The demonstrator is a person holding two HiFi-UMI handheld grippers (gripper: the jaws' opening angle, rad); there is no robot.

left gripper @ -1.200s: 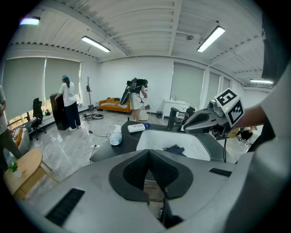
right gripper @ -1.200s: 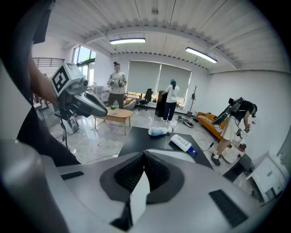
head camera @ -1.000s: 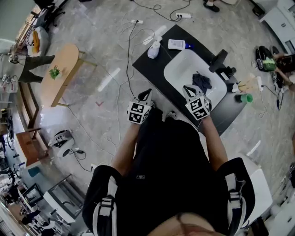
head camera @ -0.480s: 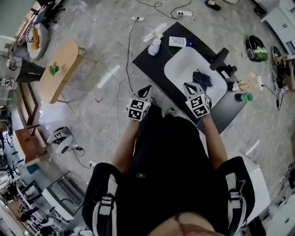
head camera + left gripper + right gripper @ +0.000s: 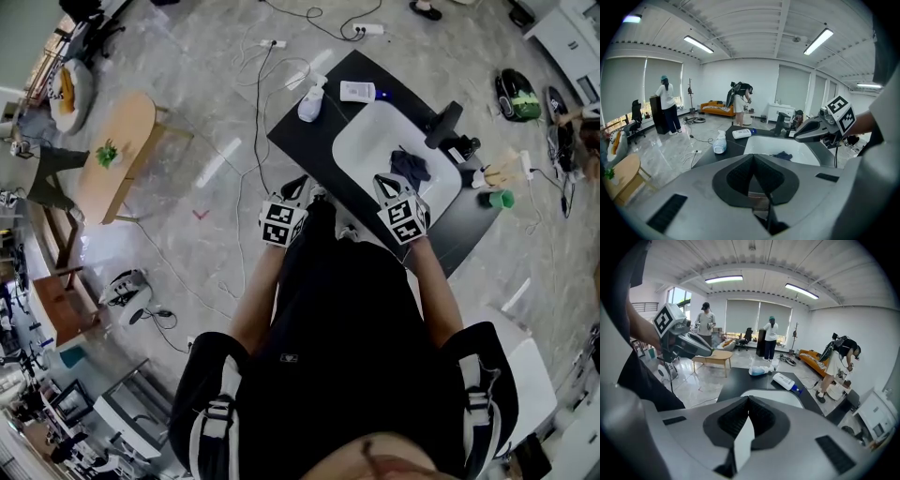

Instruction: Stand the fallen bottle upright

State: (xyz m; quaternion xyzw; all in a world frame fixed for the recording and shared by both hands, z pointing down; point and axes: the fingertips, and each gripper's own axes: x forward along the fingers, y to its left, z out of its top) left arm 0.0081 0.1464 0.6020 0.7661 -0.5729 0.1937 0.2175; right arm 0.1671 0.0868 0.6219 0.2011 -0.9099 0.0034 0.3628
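The left hand-held gripper (image 5: 297, 185) has its jaws pressed together with nothing between them. The right hand-held gripper (image 5: 382, 180) is likewise closed and empty. Both hang over the near edge of the desk (image 5: 298, 142), pointing down and away from the person, well apart from any bottle.

Two bottles lie on their sides at the far end of the desk, beyond the white basin (image 5: 367, 136). One is a spray bottle (image 5: 311, 103) with a pale, rounded body and a trigger head. Near it is a flat white bottle (image 5: 357, 90) with a blue cap. Which of them the task means I cannot tell, and neither is touched yet.

The step in hand looks like the reach. To do it well, I judge the jaws should open before they arrive, then close across the bottle's body rather than its neck or trigger, so that it pivots onto its base without slipping. The plastic looks smooth and the dark desk top hard, so a light grip may slide. The rounded spray bottle could roll away at first contact. The flat one should lie steady, but it is probably better taken by its narrow sides. A dark crumpled cloth (image 5: 410, 167) lies in the basin, clear of the likely path.
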